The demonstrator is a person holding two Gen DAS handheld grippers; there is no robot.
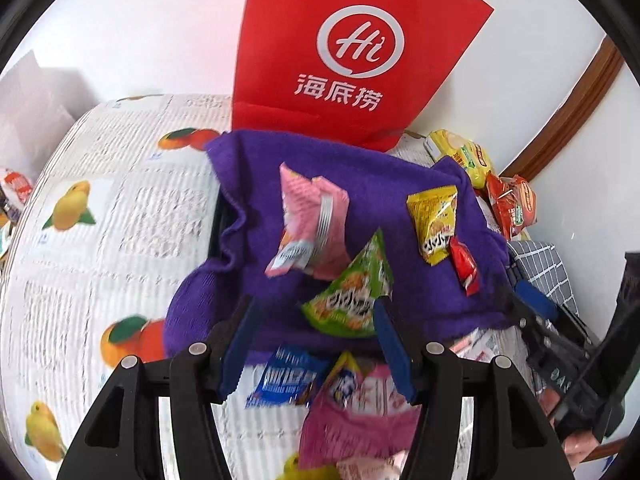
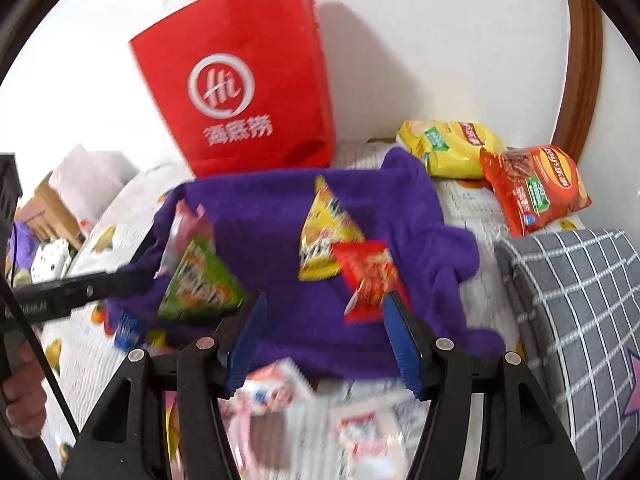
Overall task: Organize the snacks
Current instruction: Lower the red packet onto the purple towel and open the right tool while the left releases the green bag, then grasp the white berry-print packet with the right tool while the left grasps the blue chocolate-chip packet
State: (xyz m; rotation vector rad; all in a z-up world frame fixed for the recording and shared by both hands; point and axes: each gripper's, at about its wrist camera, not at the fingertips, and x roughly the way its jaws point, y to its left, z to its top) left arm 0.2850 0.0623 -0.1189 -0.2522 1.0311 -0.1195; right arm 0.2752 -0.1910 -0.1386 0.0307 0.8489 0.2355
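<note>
**Two grippers over snack packets on a purple cloth**

Nearest the left wrist camera, the left gripper (image 1: pixel 314 334) stands with its blue-padded fingers spread apart, nothing between them. Just below and between the fingers lie a blue packet (image 1: pixel 286 380) and a pink packet (image 1: pixel 360 408) on the desk (image 1: pixel 120 208), whose cover is printed with text and fruit pictures. The right gripper (image 2: pixel 322 338) is likewise spread wide and holds nothing; blurred pink-and-white packets (image 2: pixel 276 392) lie beneath it.

Beyond the fingertips a purple cloth (image 1: pixel 248 168) is spread, rumpled at its edges. On it rest four snacks: a green triangular packet (image 1: pixel 352 300) close to the left gripper's right finger, a pink-and-white packet (image 1: pixel 308 224) farther back, a yellow packet (image 1: pixel 436 220) to the right, and a small red packet (image 1: pixel 464 266) touching the yellow one's lower edge. In the right wrist view the red packet lies just beside the right gripper's right finger.

Right of the cloth sits a grey checked cushion (image 2: pixel 580 304). Behind it lie a red chip bag (image 2: pixel 536 188) and a yellow chip bag (image 2: pixel 448 148), overlapping. Farthest back, a red paper bag (image 1: pixel 352 52) with a white logo stands upright against the white wall, just behind the cloth.
</note>
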